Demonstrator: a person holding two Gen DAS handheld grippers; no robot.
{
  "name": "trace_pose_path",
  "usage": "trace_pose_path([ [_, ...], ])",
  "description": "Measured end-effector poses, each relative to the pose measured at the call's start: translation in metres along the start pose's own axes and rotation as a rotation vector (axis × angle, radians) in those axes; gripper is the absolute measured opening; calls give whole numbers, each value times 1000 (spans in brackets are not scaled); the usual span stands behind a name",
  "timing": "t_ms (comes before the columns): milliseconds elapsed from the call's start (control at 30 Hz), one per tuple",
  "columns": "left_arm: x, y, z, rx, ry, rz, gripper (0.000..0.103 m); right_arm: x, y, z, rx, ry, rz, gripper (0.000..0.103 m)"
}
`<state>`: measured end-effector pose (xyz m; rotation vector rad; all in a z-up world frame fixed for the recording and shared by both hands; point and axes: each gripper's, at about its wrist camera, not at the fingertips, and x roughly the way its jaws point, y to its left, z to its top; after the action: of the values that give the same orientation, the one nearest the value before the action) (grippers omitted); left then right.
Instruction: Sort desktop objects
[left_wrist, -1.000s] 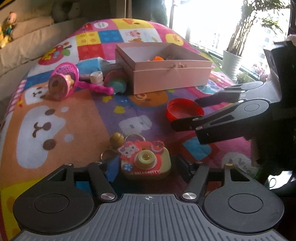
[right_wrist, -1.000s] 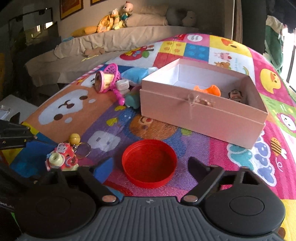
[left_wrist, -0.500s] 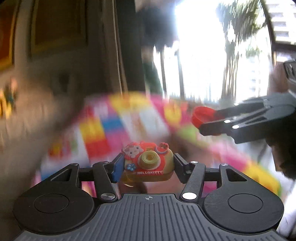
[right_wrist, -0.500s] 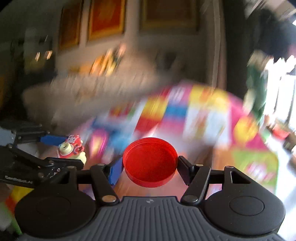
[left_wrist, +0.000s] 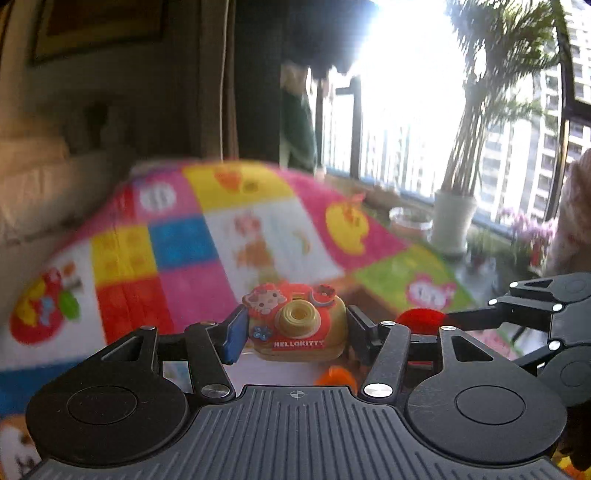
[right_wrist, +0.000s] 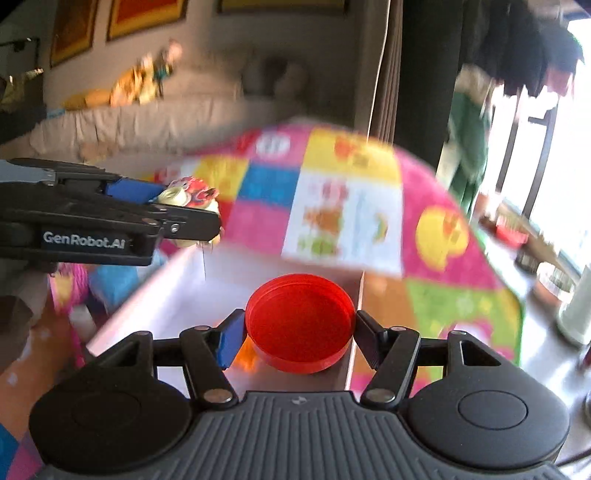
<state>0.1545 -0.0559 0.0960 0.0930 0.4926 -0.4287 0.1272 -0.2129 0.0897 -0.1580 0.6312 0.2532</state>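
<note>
My left gripper (left_wrist: 295, 332) is shut on a Hello Kitty toy camera (left_wrist: 297, 326), held up off the mat. My right gripper (right_wrist: 299, 330) is shut on a round red lid (right_wrist: 299, 321), its hollow side up. Both hang over the open pink box (right_wrist: 173, 295), whose white inside shows below the lid. An orange toy (left_wrist: 334, 374) lies in the box under the camera. In the right wrist view the left gripper (right_wrist: 188, 208) sits to the upper left with the toy camera (right_wrist: 192, 194) in it. In the left wrist view the red lid (left_wrist: 419, 317) shows at right, level with the camera.
The colourful play mat (left_wrist: 192, 251) spreads beyond the box. A pink toy scoop (right_wrist: 70, 288) and a blue toy lie left of the box. A white plant pot (left_wrist: 452, 221) stands by the window at right. A beige sofa (right_wrist: 184, 118) runs behind.
The camera and lid lay on the mat between open jaws. Both grippers have shut on them, lifted them, and carried them forward over the pink box.
</note>
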Motion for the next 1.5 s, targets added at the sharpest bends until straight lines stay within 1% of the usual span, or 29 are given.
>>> trace_pose_path([
  [67,11,5,-11,-17,54,-11,61,14,-1,-4,13,55,19,64],
  [100,12,8,-14,-33,70,-9,64,17,-2,-8,18,71,24,66],
  [133,9,13,-16,-46,71,-13,71,18,-1,-9,20,73,29,69],
  [167,2,16,-18,-57,56,-20,76,14,-1,-10,17,58,31,73],
  [200,-10,21,-20,-66,29,-18,82,8,0,-11,8,32,17,75],
  [233,-21,24,-20,-71,1,-6,84,2,0,-10,0,7,7,76],
  [333,-60,39,-24,-71,-86,64,89,-20,4,-3,-14,-65,2,76],
  [400,-83,48,-29,-68,-125,144,92,-31,10,4,-25,-105,17,76],
  [467,-105,58,-42,-72,-140,237,95,-41,24,7,-54,-137,48,76],
  [533,-121,70,-58,-110,-116,313,95,-48,46,6,-113,-153,70,78],
  [567,-127,77,-70,-153,-94,343,95,-49,61,3,-156,-157,74,78],
  [633,-134,89,-95,-243,-49,374,96,-48,91,-4,-239,-177,75,78],
  [733,-142,96,-129,-299,10,399,96,-48,135,-21,-342,-191,139,78],
  [800,-147,101,-144,-306,31,433,96,-44,163,-29,-411,-170,157,69],
  [833,-149,103,-148,-307,33,448,96,-40,175,-32,-441,-155,155,61],
  [867,-152,106,-151,-312,29,459,96,-35,183,-32,-457,-141,160,57],
  [900,-154,108,-151,-324,22,460,96,-30,189,-31,-453,-129,169,56],
  [967,-161,112,-152,-353,5,454,96,-18,196,-23,-426,-105,177,48],
  [1033,-164,115,-152,-361,-7,452,97,-5,201,-12,-390,-85,172,45],
  [1100,-166,113,-154,-364,-11,436,97,9,203,-5,-379,-64,157,45],
  [1167,-168,112,-156,-366,-12,417,97,28,209,2,-391,-40,126,45],
  [1267,-171,111,-157,-377,-17,407,97,49,220,1,-425,-2,120,44],
  [1300,-171,112,-156,-384,-19,407,97,54,222,-1,-429,12,122,43],
  [1333,-172,114,-156,-392,-23,408,97,57,223,-3,-426,24,127,34],
  [1367,-173,115,-155,-398,-25,410,97,58,223,-4,-422,37,137,28],
  [1433,-175,117,-154,-411,-25,409,97,52,219,-7,-396,50,173,27],
  [1500,-174,118,-153,-418,-18,399,97,37,213,-14,-385,54,224,27],
])
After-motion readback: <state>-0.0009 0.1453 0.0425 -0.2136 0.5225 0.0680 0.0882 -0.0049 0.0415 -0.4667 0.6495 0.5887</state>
